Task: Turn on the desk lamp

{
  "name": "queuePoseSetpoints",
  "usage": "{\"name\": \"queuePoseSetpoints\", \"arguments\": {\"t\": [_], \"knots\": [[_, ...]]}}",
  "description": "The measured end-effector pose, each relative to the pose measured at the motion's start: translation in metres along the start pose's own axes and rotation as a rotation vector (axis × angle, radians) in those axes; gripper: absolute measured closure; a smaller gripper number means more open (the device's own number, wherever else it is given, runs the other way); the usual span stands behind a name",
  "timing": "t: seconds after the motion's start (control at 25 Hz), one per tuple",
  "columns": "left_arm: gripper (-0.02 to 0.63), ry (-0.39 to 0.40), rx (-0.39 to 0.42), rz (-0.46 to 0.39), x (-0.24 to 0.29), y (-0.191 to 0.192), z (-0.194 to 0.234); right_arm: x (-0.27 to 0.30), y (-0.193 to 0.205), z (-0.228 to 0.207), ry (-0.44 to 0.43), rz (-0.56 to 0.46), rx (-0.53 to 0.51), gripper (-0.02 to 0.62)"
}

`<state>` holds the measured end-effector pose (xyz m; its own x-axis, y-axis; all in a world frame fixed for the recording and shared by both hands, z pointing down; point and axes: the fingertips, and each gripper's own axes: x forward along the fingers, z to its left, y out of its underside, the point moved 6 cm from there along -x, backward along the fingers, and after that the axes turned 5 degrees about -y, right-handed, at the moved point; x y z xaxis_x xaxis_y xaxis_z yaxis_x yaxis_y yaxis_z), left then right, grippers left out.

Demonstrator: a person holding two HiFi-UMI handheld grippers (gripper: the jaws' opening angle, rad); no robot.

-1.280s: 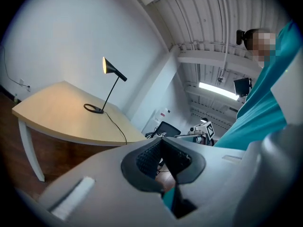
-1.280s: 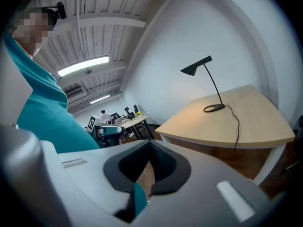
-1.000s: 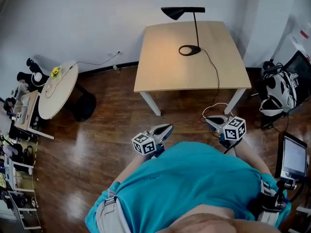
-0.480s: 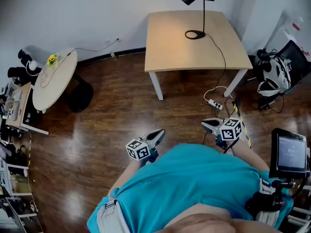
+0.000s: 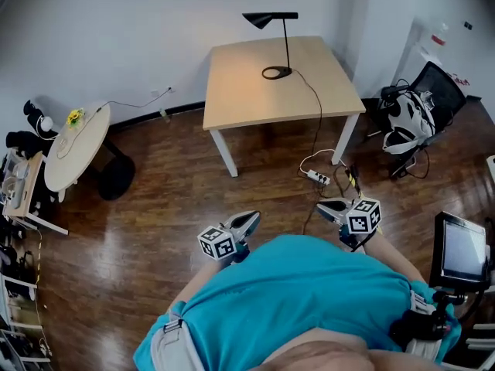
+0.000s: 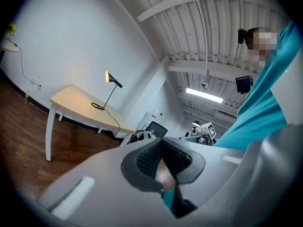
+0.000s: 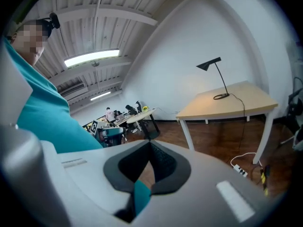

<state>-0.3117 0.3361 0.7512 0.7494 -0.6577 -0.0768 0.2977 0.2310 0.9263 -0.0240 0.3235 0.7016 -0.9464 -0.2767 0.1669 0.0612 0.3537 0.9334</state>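
Observation:
The black desk lamp [image 5: 278, 33] stands at the far edge of the light wooden table [image 5: 247, 99], with a warm glow on the tabletop under its shade. It shows again as the lamp [image 6: 110, 86] in the left gripper view and the lamp [image 7: 215, 77] in the right gripper view. Both grippers hang close to the person's teal shirt, well short of the table. My left gripper [image 5: 249, 221] [image 6: 161, 141] is shut with nothing in it. My right gripper [image 5: 329, 207] [image 7: 149, 143] is shut and empty too.
The lamp's cord [image 5: 315, 122] runs off the table to a power strip [image 5: 317, 178] on the wooden floor. A round white table [image 5: 76, 145] stands at the left. A chair with gear [image 5: 406, 118] and a screen [image 5: 462, 250] are at the right.
The table and lamp have shifted left and sit a little farther off in the head view. Both grippers stay shut near the person's torso.

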Motion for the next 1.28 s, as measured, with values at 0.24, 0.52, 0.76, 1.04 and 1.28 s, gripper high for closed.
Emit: {"name": "queuePoseSetpoints", "arguments": {"t": [0.24, 0.52, 0.76, 1.04, 1.28], "knots": [[0.603, 0.005, -0.031, 0.026, 0.055, 0.035, -0.106, -0.117, 0.037, 0.023, 0.037, 0.026, -0.012, 0.593], [0.603, 0.039, 0.035, 0.079, 0.110, 0.039, -0.175, -0.183, 0.033, 0.003, 0.036, -0.033, 0.016, 0.594], [0.603, 0.029, 0.085, 0.071, 0.091, 0.034, -0.176, -0.170, 0.015, 0.021, 0.012, -0.060, -0.034, 0.594], [0.603, -0.020, 0.105, 0.021, -0.018, 0.041, -0.149, -0.079, 0.045, 0.081, -0.011, 0.002, -0.159, 0.595], [0.603, -0.027, 0.095, 0.015, -0.042, 0.017, -0.119, -0.031, 0.020, 0.089, -0.040, 0.034, -0.166, 0.595]]}}
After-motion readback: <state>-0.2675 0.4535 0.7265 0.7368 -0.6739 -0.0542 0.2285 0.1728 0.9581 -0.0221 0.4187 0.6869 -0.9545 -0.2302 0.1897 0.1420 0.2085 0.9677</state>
